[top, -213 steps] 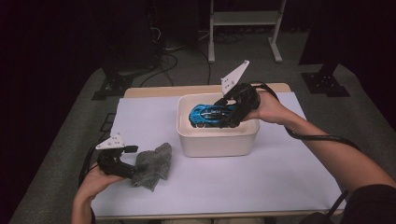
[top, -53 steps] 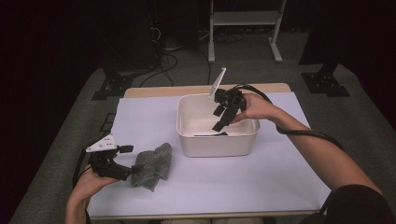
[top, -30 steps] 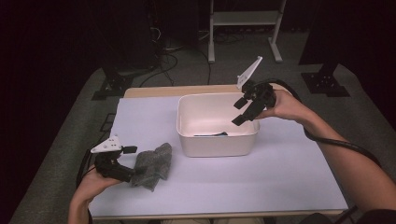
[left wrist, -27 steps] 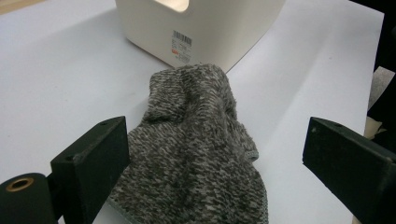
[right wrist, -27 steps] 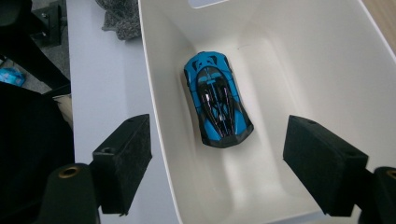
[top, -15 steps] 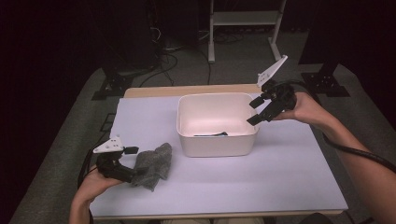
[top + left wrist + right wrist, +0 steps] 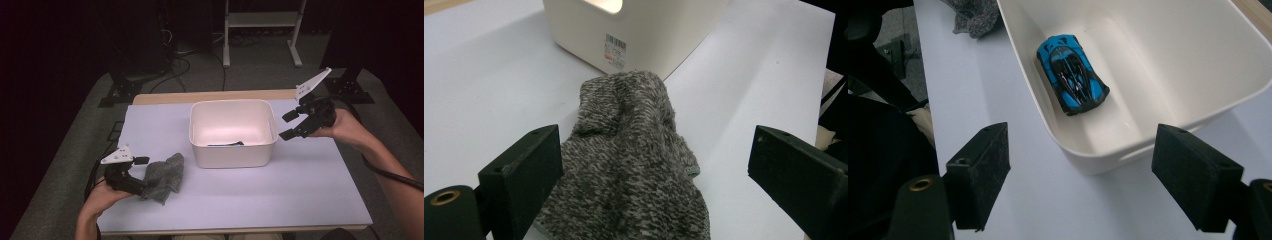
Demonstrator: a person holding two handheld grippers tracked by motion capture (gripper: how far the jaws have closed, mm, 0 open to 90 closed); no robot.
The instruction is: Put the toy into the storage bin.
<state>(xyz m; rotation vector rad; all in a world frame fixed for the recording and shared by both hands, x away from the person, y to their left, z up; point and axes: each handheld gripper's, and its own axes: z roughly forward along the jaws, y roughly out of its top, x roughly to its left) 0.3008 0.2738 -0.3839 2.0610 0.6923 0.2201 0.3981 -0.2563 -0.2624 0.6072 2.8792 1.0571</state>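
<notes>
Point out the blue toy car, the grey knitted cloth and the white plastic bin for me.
blue toy car (image 7: 1072, 75), right gripper view, on its dark roof.
grey knitted cloth (image 7: 631, 165), left gripper view, middle of the fabric.
white plastic bin (image 7: 232, 156), high view, on its near outer wall.

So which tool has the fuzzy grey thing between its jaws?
The left tool, at the table's near left corner. The grey knitted cloth lies between its open jaws. The right tool hangs open beside the white bin, with nothing in it.

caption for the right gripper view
Open right gripper above the table, facing a blue toy car in the white bin.
</notes>
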